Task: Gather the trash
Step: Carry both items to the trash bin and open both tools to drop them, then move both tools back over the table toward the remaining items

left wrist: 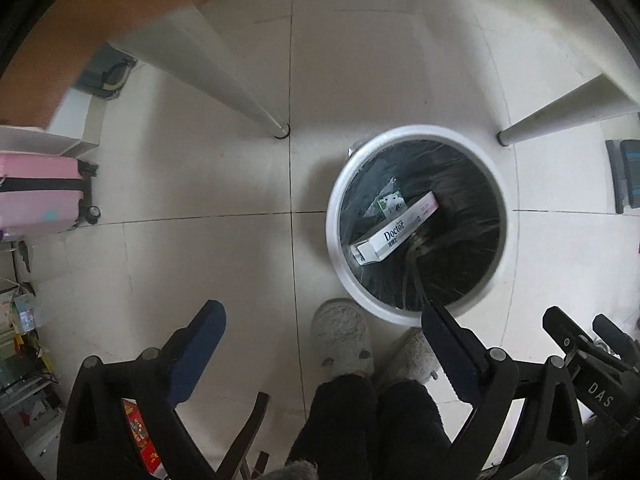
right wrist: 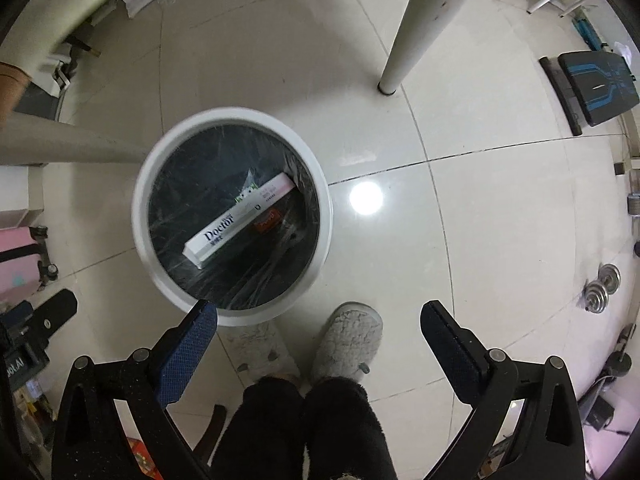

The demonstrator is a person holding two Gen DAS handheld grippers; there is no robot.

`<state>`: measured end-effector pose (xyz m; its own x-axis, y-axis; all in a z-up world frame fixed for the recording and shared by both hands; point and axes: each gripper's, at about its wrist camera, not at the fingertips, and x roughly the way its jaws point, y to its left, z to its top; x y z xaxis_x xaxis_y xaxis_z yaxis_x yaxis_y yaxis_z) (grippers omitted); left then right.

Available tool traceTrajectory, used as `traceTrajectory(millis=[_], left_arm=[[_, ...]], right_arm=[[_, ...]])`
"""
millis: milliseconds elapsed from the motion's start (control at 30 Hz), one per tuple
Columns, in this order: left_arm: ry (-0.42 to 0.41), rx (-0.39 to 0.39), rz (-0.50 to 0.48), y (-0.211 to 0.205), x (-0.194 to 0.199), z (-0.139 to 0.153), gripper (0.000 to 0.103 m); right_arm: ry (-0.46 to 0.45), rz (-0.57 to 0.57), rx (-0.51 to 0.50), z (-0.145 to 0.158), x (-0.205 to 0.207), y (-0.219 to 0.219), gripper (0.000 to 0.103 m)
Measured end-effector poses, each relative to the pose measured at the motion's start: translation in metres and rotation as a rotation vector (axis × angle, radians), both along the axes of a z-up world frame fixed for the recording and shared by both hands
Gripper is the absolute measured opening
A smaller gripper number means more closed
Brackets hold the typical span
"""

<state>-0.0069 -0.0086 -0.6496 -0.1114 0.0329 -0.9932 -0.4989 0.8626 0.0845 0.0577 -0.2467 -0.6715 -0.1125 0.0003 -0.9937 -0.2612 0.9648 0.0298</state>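
Left gripper (left wrist: 322,322): jaws spread, empty | Right gripper (right wrist: 320,318): jaws spread, empty | "Doctor" box (right wrist: 236,226): lying inside lined trash bin (right wrist: 140,216), ahead of and below both grippers, untouched by fingers

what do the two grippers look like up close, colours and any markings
Both are black plastic frames with silver pivot bolts and two long fingers faced with dark blue textured pads. The left gripper shows smooth-looking pads; the right gripper shows a dotted grip pattern on its pad. The right gripper's body, seen from the left wrist view, bears white "DAS" lettering.
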Motion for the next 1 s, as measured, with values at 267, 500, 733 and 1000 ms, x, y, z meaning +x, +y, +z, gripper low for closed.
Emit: traceTrajectory(millis=[267,500,733,1000], left_arm=[[-0.046,-0.01,0.019,-0.005,-0.01,0.083,0.1],[-0.091,-0.032,-0.027,-0.014,-0.023,0.178,0.1],[-0.145,-0.054,-0.038,-0.008,-0.036,0.261,0.1],[-0.288,-0.008,-0.006,0.023,0.007,0.346,0.1]], right_arm=[[-0.059,0.048,0.013,0.106,-0.012,0.003,0.103],[-0.086,0.044,0.04,0.217,-0.024,0.0,0.103],[-0.109,0.03,0.08,0.328,-0.038,0.0,0.103],[-0.178,-0.06,0.187,0.43,-0.009,-0.001,0.103]])
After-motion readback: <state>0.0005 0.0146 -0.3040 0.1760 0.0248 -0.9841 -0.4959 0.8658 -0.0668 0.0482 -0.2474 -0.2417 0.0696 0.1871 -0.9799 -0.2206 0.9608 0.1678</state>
